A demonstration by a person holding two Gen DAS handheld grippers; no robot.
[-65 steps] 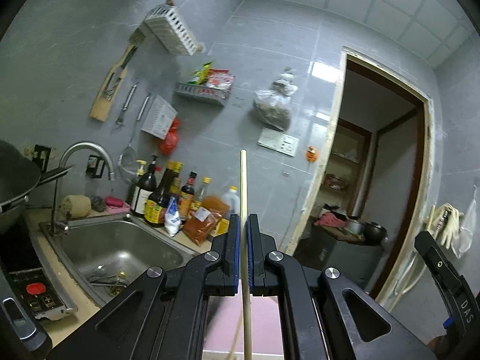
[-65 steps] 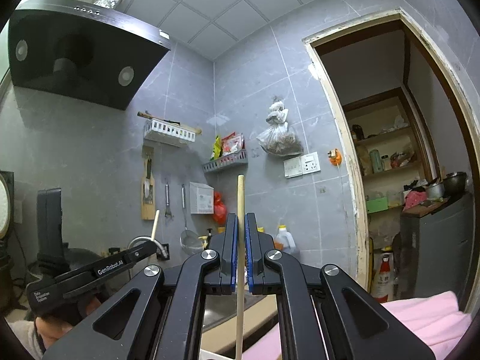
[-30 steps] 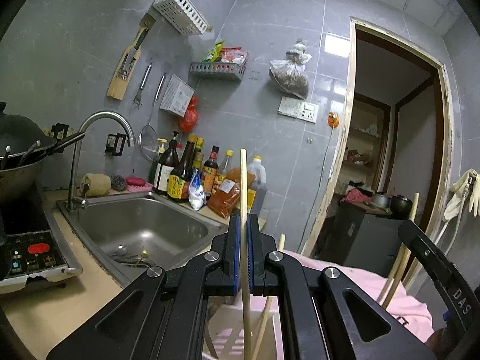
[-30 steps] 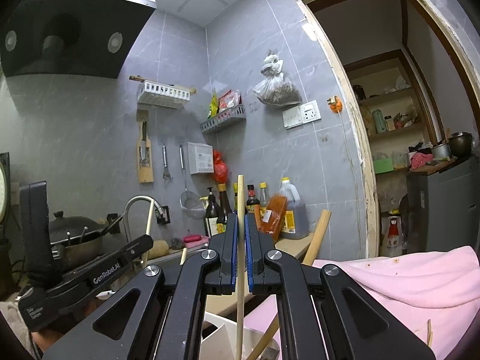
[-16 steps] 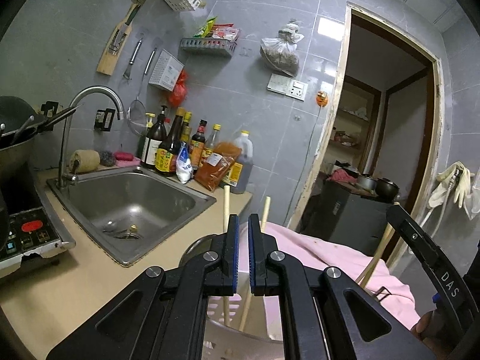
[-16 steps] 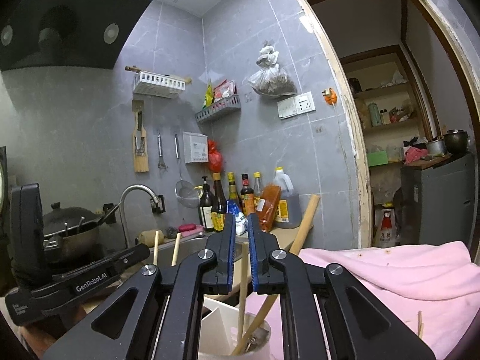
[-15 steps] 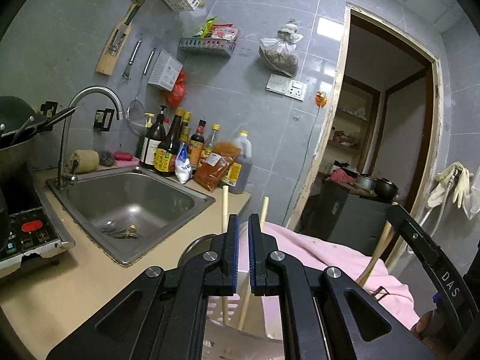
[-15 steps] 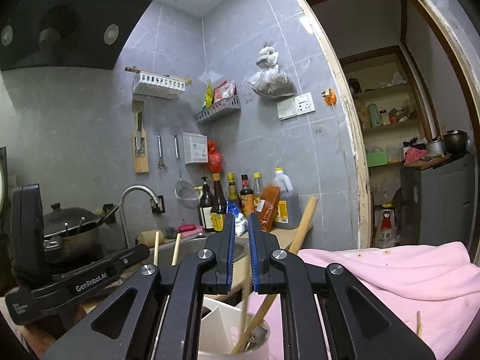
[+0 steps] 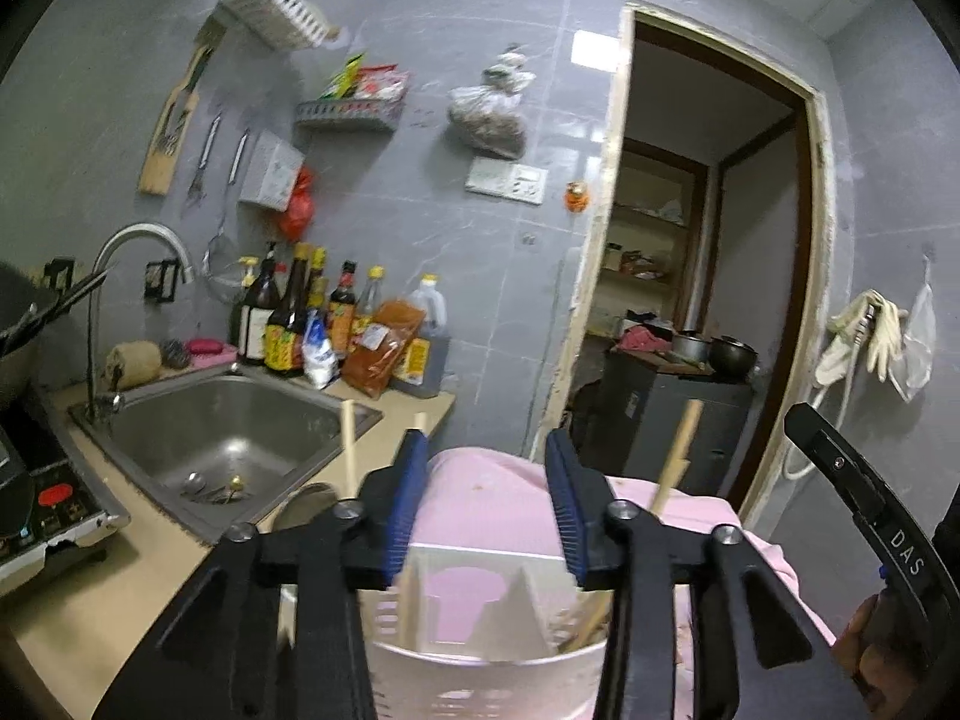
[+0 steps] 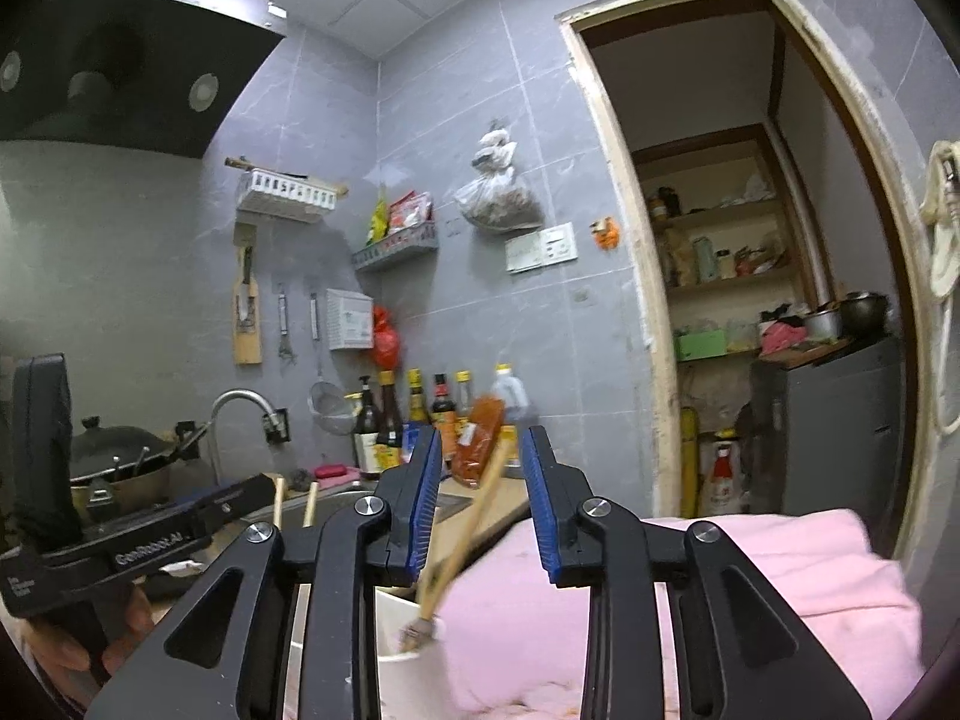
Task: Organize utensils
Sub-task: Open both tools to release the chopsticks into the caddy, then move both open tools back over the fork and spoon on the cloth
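Grey kitchen tiles back a white holder (image 9: 480,654) just below both grippers. Chopsticks (image 9: 347,450) stand upright in it — left gripper (image 9: 486,504) and right gripper (image 10: 480,510) are both opening, nothing pinched; a chopstick (image 10: 468,534) leans behind the right's gap.

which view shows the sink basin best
The left wrist view: it looks down into the sink, showing the basin floor and the items lying there. The right wrist view shows only the faucet; the gripper hides the basin.
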